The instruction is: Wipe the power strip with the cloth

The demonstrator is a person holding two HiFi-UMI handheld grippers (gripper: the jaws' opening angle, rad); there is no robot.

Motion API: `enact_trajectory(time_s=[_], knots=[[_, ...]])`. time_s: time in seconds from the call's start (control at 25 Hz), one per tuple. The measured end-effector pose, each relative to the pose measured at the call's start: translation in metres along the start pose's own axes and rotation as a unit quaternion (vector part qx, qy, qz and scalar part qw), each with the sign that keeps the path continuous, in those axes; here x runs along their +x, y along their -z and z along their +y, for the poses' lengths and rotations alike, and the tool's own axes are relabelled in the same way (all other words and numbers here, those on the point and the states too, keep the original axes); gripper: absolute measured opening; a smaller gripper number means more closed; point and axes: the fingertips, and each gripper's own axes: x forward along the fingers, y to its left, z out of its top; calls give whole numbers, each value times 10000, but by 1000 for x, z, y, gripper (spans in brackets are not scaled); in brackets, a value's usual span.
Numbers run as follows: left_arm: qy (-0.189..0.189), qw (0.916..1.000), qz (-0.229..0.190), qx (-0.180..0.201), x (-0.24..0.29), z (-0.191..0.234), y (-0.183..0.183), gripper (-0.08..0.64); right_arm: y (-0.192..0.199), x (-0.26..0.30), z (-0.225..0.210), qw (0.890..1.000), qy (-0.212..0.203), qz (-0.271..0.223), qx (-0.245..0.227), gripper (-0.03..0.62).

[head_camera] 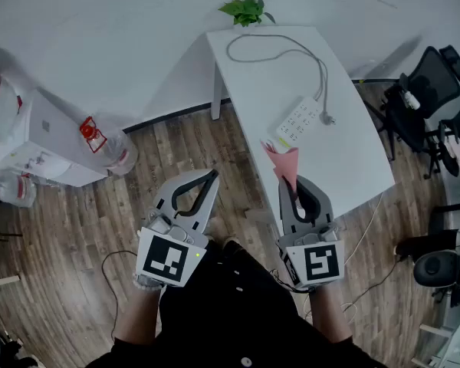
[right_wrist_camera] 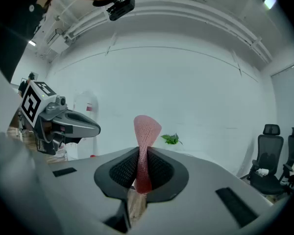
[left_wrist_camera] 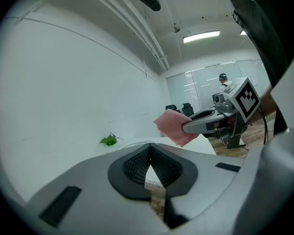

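Lying near the front edge of the table, the strip looks not wiped yet, so all the wiping is left. The cloth hangs just short of it, past the table's edge, pinched tight in the right gripper. The left gripper is closed on nothing.
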Motion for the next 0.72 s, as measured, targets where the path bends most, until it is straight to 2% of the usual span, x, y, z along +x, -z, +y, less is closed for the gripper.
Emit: enact_trajectory(time_s=[0.2, 0.72], knots=[[-10, 10000, 1, 24, 0, 1, 0, 12, 2, 1, 3, 9999, -117, -87, -40, 57], [76, 10000, -44, 36, -4, 2, 1, 12, 2, 0, 10, 10000, -51, -71, -45, 57]])
